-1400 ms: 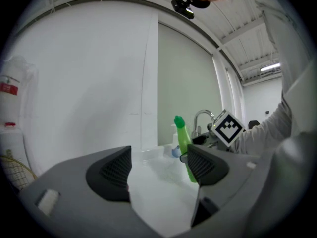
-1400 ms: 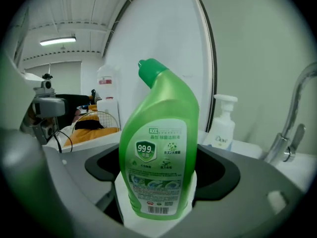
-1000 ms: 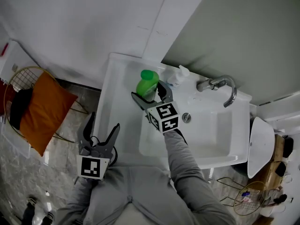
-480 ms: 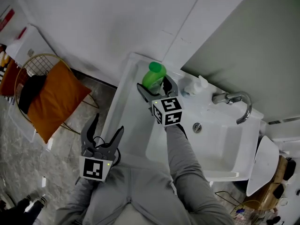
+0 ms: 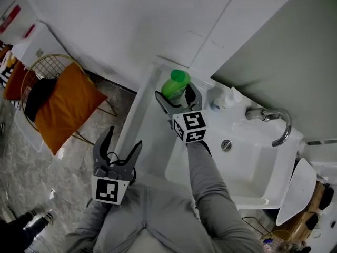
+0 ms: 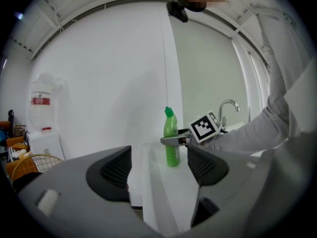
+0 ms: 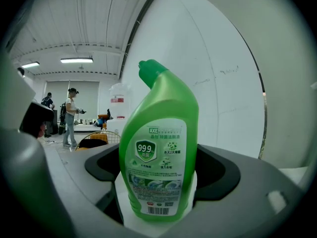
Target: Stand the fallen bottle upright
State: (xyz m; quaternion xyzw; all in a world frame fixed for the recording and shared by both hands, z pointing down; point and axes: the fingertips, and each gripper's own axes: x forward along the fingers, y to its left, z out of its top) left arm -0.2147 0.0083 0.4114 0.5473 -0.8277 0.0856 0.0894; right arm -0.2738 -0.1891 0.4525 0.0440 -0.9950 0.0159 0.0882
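Observation:
A green toilet-cleaner bottle (image 5: 175, 84) (image 7: 158, 157) stands upright on the white sink counter (image 5: 146, 125), at its far left corner by the wall. My right gripper (image 5: 176, 93) (image 7: 158, 175) is open, with one jaw on each side of the bottle's body, close to it. The left gripper view shows the bottle (image 6: 171, 138) upright with the right gripper's fingers (image 6: 174, 141) at mid-height. My left gripper (image 5: 122, 138) (image 6: 158, 167) is open and empty, held low off the counter's front left corner.
Right of the bottle are a white pump dispenser (image 5: 224, 99), a chrome tap (image 5: 274, 121) and the basin (image 5: 237, 157). On the floor to the left stands a wire basket with an orange cushion (image 5: 60, 107). White wall runs behind the counter.
The right gripper's jaws have spread a little wider around the bottle, which stays upright. The head view has shifted; the left gripper has hardly moved.

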